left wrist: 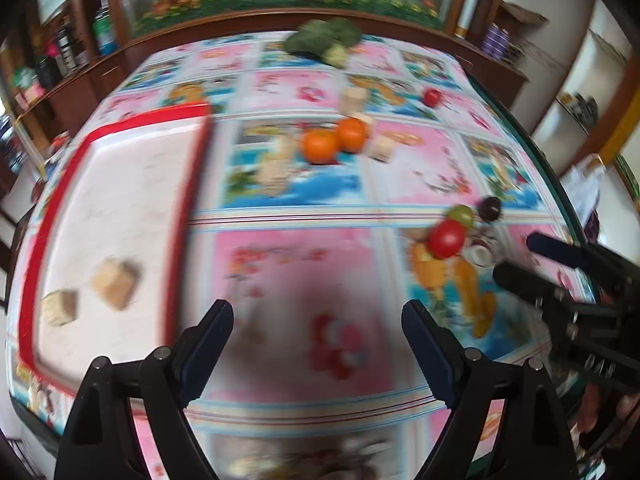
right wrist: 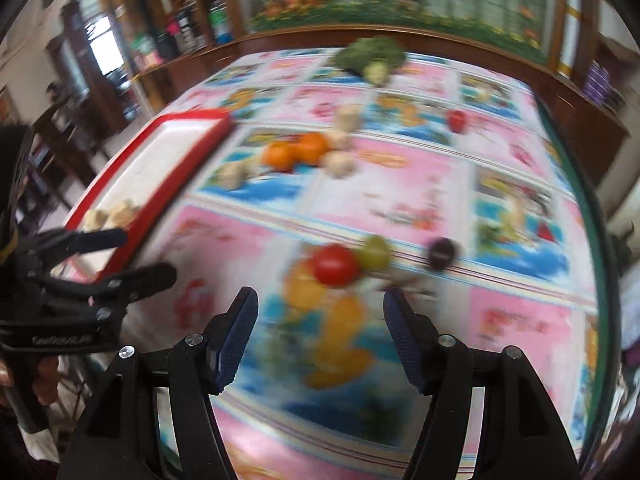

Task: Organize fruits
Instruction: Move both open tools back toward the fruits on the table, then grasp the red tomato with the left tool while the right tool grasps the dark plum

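A red-rimmed white tray (left wrist: 120,136) lies at the table's left, also in the right wrist view (right wrist: 180,120), with two wooden blocks (left wrist: 116,280) in it. Two oranges (left wrist: 334,140) sit mid-table among loose wooden blocks (left wrist: 382,148). A red tomato (left wrist: 447,238), a green fruit (left wrist: 462,213) and a dark fruit (left wrist: 491,207) lie at the right; they show ahead of my right gripper (right wrist: 320,318) as the tomato (right wrist: 334,265), green fruit (right wrist: 374,254) and dark fruit (right wrist: 442,254). A small red fruit (left wrist: 433,97) lies far right. My left gripper (left wrist: 318,322) is open and empty. My right gripper is open and empty.
Broccoli (left wrist: 322,38) lies at the table's far edge. Dark wooden cabinets with bottles (left wrist: 80,48) stand behind the table. The colourful tablecloth (left wrist: 300,280) covers the whole top. The table's right edge (left wrist: 560,184) is close to the right gripper. Both views are motion-blurred.
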The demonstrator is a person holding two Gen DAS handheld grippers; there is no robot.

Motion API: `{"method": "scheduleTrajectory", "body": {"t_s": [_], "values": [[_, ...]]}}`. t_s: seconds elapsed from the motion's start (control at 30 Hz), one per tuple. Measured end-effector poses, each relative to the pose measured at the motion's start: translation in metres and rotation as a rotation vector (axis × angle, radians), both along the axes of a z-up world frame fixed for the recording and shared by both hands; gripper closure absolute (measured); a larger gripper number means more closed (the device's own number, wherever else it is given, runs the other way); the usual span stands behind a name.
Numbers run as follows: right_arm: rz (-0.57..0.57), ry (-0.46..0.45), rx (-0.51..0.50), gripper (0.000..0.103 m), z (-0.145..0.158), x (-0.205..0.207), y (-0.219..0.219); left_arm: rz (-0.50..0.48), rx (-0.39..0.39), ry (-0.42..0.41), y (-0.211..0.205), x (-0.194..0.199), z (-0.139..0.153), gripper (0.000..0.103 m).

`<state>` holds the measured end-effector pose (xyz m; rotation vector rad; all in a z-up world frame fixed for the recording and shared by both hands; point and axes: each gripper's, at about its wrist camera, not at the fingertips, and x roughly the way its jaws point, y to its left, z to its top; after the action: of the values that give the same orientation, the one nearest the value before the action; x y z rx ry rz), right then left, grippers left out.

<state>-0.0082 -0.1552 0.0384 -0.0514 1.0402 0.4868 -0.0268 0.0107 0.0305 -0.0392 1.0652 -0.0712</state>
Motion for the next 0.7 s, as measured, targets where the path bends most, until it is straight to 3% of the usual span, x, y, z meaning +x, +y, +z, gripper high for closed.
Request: {"method": "scheduleTrajectory", "body": {"t_s": [0.23,0.47,0.53,0.6,0.7], "values": [[-0.117,0.018,0.005,0.038,-0.006,0.015,-0.057,-0.094,-0.011,0.006,-0.055,0.024,-0.006,0.015],[-0.145,0.035,0.024,0.038,-0.014,0.020,-0.085,-0.129,-0.007,-0.006,-0.086,0.042,-0.016,0.015],[-0.144,0.036,0.032,0.038,-0.015,0.023,-0.089,-0.129,0.023,-0.024,-0.090,0.045,-0.019,0.021],[-0.138,0.035,0.042,0.038,-0.017,0.029,-0.091,-0.132,0.040,-0.016,-0.093,0.047,-0.026,0.046],[-0.118,0.038,0.058,0.038,-0.021,0.042,-0.089,-0.137,0.038,-0.040,-0.092,0.046,-0.029,0.067]]}}
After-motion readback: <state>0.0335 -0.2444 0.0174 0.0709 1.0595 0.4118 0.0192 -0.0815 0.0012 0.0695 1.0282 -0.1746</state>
